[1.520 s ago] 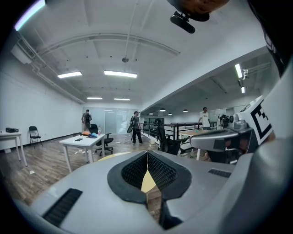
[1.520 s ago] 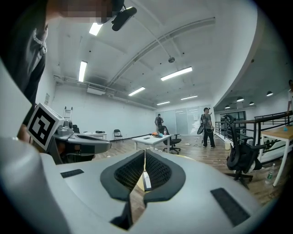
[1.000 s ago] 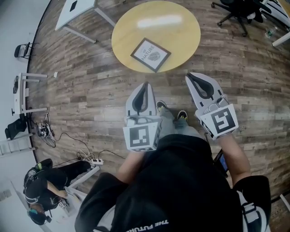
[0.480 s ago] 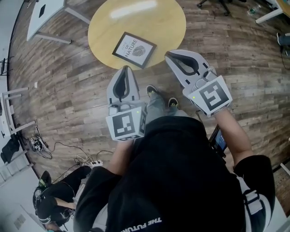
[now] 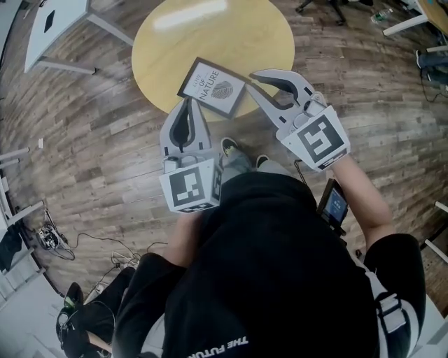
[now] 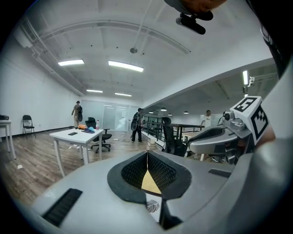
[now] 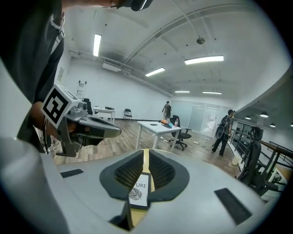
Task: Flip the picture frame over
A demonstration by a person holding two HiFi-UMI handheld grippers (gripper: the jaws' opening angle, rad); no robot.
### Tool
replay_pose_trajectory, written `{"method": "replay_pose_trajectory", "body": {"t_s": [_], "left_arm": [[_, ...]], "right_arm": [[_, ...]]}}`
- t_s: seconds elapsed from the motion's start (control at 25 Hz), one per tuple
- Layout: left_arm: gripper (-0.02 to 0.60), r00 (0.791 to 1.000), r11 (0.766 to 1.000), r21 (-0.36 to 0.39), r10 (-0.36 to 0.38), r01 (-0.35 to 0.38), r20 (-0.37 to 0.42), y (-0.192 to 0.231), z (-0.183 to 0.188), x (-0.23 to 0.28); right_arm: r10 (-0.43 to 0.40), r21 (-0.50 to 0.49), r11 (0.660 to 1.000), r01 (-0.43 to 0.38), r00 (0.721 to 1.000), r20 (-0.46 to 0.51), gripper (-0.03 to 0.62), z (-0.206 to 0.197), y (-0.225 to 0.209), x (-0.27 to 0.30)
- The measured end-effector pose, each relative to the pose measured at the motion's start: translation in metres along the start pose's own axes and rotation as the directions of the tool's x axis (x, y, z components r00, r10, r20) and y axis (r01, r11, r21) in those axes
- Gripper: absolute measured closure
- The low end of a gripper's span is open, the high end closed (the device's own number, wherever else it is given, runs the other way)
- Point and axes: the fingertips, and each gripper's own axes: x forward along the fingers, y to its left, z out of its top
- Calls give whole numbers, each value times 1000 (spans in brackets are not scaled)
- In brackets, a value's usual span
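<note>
The picture frame (image 5: 213,87), dark-rimmed with a white print facing up, lies near the front edge of the round yellow table (image 5: 245,35). My left gripper (image 5: 186,103) is shut and empty, its tip just short of the frame's near left edge. My right gripper (image 5: 254,75) is also shut and empty, its tip beside the frame's right corner. In the left gripper view the frame (image 6: 153,208) shows through the slot below the closed jaws. In the right gripper view the frame (image 7: 138,192) lies under the closed jaws. Whether either tip touches the frame is unclear.
A white desk (image 5: 49,28) stands at the back left and an office chair (image 5: 329,7) at the back right, on a wood plank floor. Cables (image 5: 49,238) lie on the floor at the left. People stand far off beyond another white desk (image 7: 158,128).
Both grippers have moved forward toward the table, and their tips now flank the frame's near side. Both stayed shut.
</note>
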Motion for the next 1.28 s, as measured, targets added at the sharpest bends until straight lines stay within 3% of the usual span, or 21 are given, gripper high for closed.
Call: {"method": "replay_pose_trajectory", "body": {"t_s": [0.2,0.36,0.6,0.92,1.08,1.28], "left_arm": [[558,1000,1000,-13,-12,11,-8,24,-15,15],[558,1000,999,-32,-25,24,-18,29,-21,21],[558,999,998,-62,-3,0,-51,35,-39,33],[558,996,996,-81,26,-33,-91,54,-63,46],[558,992,995,-90,34,-45,-120,58,-83,51],[558,985,992,-114,36,-55,-167,64,-113,53]], "right_arm": [[39,-57,997,-44,995,-88,567,-16,14,29],[121,-54,990,-129,984,-128,444,-29,28,45],[178,-84,976,-203,955,-236,419,-64,37,61],[321,-109,908,-405,839,-440,352,-134,76,81],[349,-139,869,-475,787,-508,342,-176,97,93],[340,-205,821,-533,745,-574,339,-223,119,109]]}}
